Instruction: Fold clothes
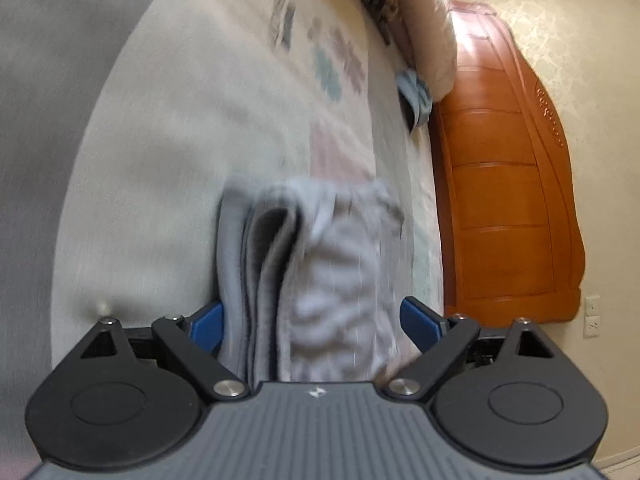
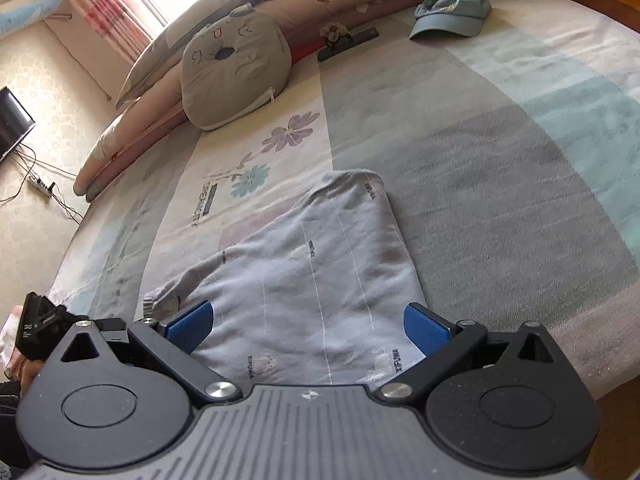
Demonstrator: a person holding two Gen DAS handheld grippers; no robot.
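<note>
A light grey garment with thin white stripes [image 2: 320, 272] lies folded on the bed. My right gripper [image 2: 308, 328] hovers open just above its near end, with the blue fingers [image 2: 188, 326] spread wide over the cloth. In the blurred left wrist view, the same garment [image 1: 320, 272] shows edge-on as a thick folded stack. It fills the gap of my left gripper [image 1: 314, 324], whose jaws stand wide apart on either side of it. I cannot tell whether the pads press the cloth.
The bedsheet [image 2: 500, 168] has grey, teal and flower-print panels. A blue cap [image 2: 452, 10], a grey cushion [image 2: 236, 68] and long pillows [image 2: 132, 128] lie at the far side. An orange wooden headboard [image 1: 504, 184] stands beyond. A power strip [image 2: 40, 184] lies on the floor at left.
</note>
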